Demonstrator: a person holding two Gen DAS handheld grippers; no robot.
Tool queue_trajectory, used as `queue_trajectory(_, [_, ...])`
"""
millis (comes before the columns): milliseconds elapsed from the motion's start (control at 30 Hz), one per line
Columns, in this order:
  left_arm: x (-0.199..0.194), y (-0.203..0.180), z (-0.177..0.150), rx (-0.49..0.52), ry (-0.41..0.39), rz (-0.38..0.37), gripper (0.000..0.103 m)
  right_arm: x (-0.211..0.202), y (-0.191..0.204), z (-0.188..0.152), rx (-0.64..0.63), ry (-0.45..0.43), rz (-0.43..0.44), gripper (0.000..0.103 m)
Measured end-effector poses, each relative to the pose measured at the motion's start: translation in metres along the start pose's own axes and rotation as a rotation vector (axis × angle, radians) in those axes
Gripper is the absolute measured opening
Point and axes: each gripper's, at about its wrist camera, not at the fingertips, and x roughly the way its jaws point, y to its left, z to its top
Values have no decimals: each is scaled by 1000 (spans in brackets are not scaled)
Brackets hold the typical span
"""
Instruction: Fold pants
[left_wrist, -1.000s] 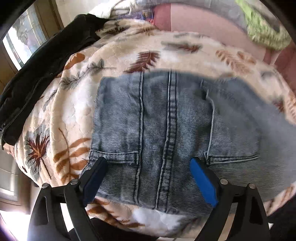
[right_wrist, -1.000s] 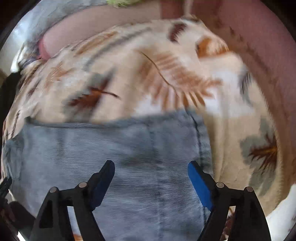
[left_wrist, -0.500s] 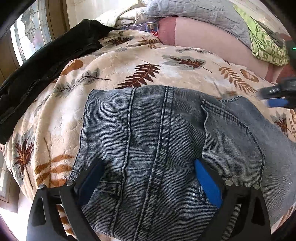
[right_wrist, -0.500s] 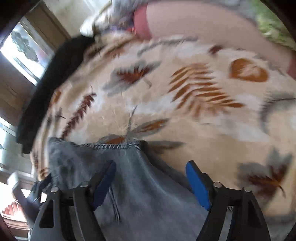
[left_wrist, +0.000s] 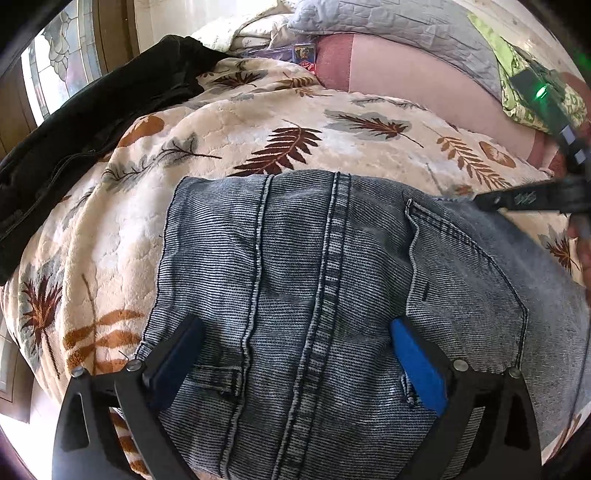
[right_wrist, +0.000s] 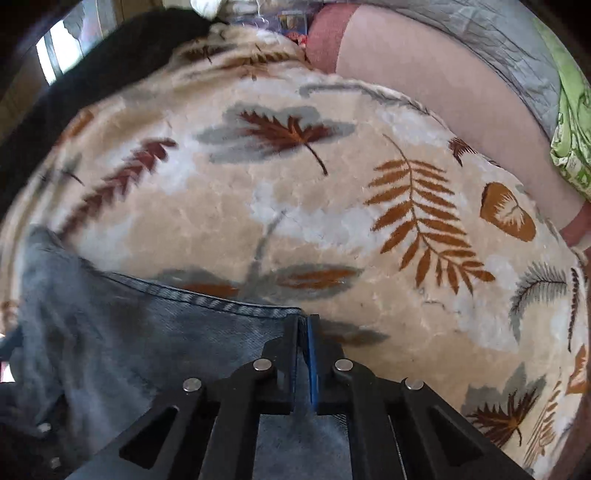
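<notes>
Faded blue jeans (left_wrist: 332, 280) lie folded on a cream leaf-print blanket (left_wrist: 236, 125), seams and a back pocket facing up. My left gripper (left_wrist: 295, 350) hovers open over the waist end, its blue pads apart with denim between them. My right gripper (right_wrist: 303, 332) is shut on the far corner of the jeans (right_wrist: 155, 332) at the hem edge. The right gripper also shows at the right edge of the left wrist view (left_wrist: 532, 197).
A black jacket (left_wrist: 88, 122) lies along the blanket's left side. A pink mattress edge (left_wrist: 406, 70), grey quilt (left_wrist: 388, 26) and green cloth (left_wrist: 535, 88) sit behind. A window (left_wrist: 62, 66) is at far left. The blanket (right_wrist: 332, 206) stretches beyond the jeans.
My right gripper has closed on the corner of the jeans; it was open before. My left gripper moved in lower over the waist and stayed open.
</notes>
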Motion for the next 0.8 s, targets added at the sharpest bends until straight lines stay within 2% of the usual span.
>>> queue_trajectory(67, [0,0,0,1,-2,0,101,7,-4,0,24,-9,-17,5])
queue_trajectory(167, [-1,0,0,1,-5,0,101,2,-8,1,40,-27,13,6])
queue_trajectory(300, [-1,0,-1,-1,-4,1,101,-30,-20,-4,95,-99,27,6])
queue_trajectory(367, [-1,0,0,-1,-4,2,101,-49,-25,-13,137,-126,88,7])
queue_trajectory(400, [-1,0,0,-2,-4,1,101,-53,-25,-19,151,-121,136,8])
queue_trajectory(467, [-1,0,0,-3,-4,4,101,-46,-18,-27,137,-78,177,15])
queue_trajectory(567, [-2,0,0,-3,-5,5,101,-6,-19,-32,151,29,171,18])
queue_trajectory(600, [-2,0,0,-1,-5,5,101,4,-23,-32,176,37,189,17])
queue_trajectory(633, [-2,-1,-1,1,-5,7,101,6,-32,-30,232,2,217,17])
queue_trajectory(733, [-2,-1,-1,-1,-9,6,101,0,-35,-21,254,-6,148,18])
queue_trajectory(800, [-2,-1,-1,-3,-8,7,101,-2,-33,-22,244,12,151,18])
